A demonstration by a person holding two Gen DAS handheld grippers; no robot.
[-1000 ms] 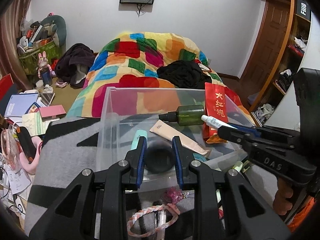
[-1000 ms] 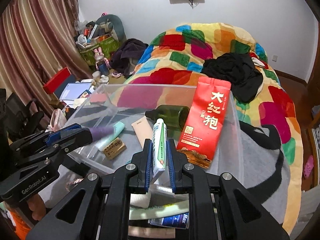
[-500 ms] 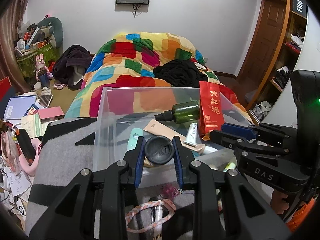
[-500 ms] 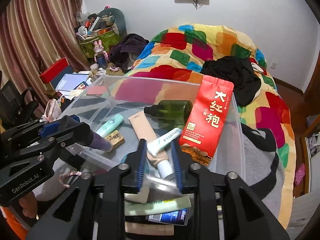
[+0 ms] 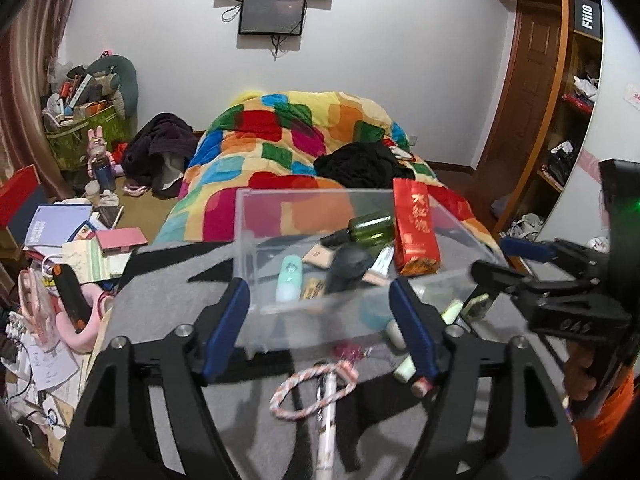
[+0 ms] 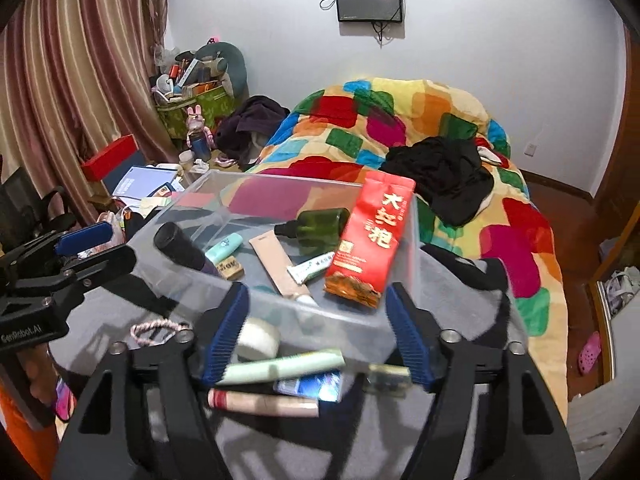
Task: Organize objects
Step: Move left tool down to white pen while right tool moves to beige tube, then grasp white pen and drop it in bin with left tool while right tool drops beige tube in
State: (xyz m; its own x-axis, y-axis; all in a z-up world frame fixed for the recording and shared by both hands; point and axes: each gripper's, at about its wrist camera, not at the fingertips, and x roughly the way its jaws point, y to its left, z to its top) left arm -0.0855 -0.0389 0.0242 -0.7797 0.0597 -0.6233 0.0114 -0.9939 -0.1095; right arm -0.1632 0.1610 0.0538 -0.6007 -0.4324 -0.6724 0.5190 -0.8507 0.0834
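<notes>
From the left wrist, the left gripper (image 5: 318, 314) is opening with nothing between its jaws, the dark bottle (image 5: 347, 264) it held now dropped into the clear bin (image 5: 256, 248); from the right wrist, the right gripper (image 6: 316, 328) opens empty too, its white tube (image 6: 310, 267) released inside, so more loose items await.
</notes>
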